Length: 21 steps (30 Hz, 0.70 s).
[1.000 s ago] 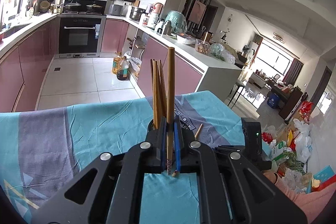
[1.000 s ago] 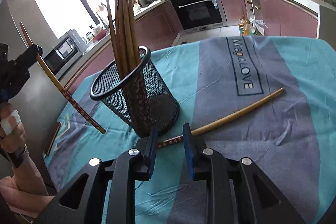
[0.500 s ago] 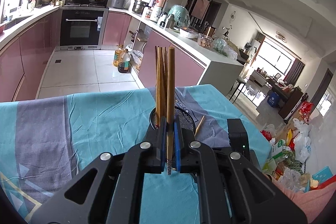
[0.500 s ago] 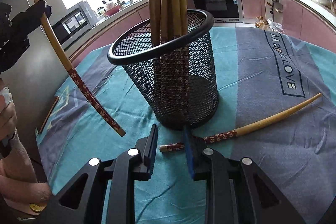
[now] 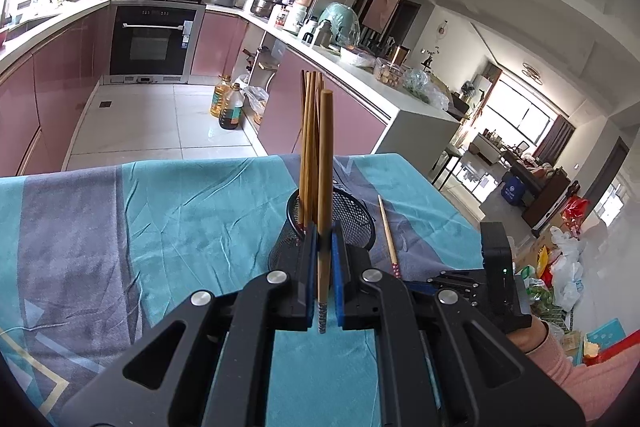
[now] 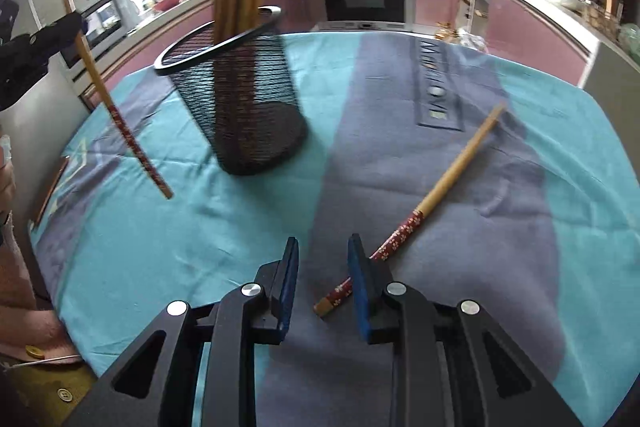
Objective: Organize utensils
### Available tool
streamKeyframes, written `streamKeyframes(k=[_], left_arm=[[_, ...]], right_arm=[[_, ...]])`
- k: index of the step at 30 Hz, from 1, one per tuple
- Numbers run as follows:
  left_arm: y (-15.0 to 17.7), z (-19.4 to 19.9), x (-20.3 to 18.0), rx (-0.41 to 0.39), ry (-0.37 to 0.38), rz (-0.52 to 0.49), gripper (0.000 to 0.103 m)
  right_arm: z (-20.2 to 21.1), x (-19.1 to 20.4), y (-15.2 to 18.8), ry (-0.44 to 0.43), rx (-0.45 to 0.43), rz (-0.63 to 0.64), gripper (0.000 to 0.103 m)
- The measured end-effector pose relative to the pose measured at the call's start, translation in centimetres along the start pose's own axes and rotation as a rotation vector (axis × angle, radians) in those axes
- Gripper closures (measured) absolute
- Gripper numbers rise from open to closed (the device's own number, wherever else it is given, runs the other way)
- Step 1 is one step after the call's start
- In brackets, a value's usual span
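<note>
A black mesh holder with several wooden chopsticks stands on the teal and grey cloth. My left gripper is shut on one chopstick, held upright just in front of the holder. The right wrist view shows that chopstick hanging left of the holder. A loose chopstick lies on the cloth. Its red patterned end passes the right finger and rests between the jaws of my right gripper. Those jaws are opening and the pads do not touch it.
The tablecloth ends at the table edge close on the left, where a thin brown stick lies. A pink sleeve shows at the lower right. Kitchen cabinets and floor lie beyond the far edge.
The right gripper has swung right, away from the holder's base, and now straddles the end of the loose chopstick. The left gripper has sunk a little with its chopstick.
</note>
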<state>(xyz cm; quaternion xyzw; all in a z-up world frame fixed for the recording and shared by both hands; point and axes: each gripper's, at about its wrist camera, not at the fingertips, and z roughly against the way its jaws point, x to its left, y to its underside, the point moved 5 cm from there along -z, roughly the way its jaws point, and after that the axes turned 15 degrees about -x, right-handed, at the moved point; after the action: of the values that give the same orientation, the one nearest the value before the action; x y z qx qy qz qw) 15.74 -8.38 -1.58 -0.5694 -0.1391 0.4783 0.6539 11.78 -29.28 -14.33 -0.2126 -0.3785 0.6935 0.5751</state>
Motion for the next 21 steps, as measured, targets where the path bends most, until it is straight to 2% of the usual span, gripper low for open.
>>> streamKeyframes(k=[2, 5, 8, 11, 17, 21], left_arm=[[0.2, 0.0, 0.1, 0.001, 0.004, 0.005, 0.096], [0.3, -0.2, 0.2, 0.006, 0.008, 0.008, 0.096], [0.4, -0.2, 0.1, 0.006, 0.009, 0.006, 0.096], [0.4, -0.2, 0.0, 0.006, 0.010, 0.003, 0.096], [0.6, -0.3, 0.0, 0.012, 0.005, 0.005, 0.096], [0.7, -0.5, 0.0, 0.017, 0.007, 0.009, 0.096]], right_arm=[[0.8, -1.5, 0.0, 0.037, -0.022, -0.034, 0.077], [1.3, -4.0, -0.7, 0.099, -0.077, -0.096, 0.065], [0.7, -6.4, -2.0, 0.165, -0.120, -0.141, 0.064], [-1.0, -8.8, -3.0, 0.183, -0.121, -0.199, 0.064], [-4.2, -9.9, -4.3, 0.234, -0.097, -0.164, 0.065], [-4.6, -9.8, -4.5, 0.258, -0.088, -0.138, 0.079]])
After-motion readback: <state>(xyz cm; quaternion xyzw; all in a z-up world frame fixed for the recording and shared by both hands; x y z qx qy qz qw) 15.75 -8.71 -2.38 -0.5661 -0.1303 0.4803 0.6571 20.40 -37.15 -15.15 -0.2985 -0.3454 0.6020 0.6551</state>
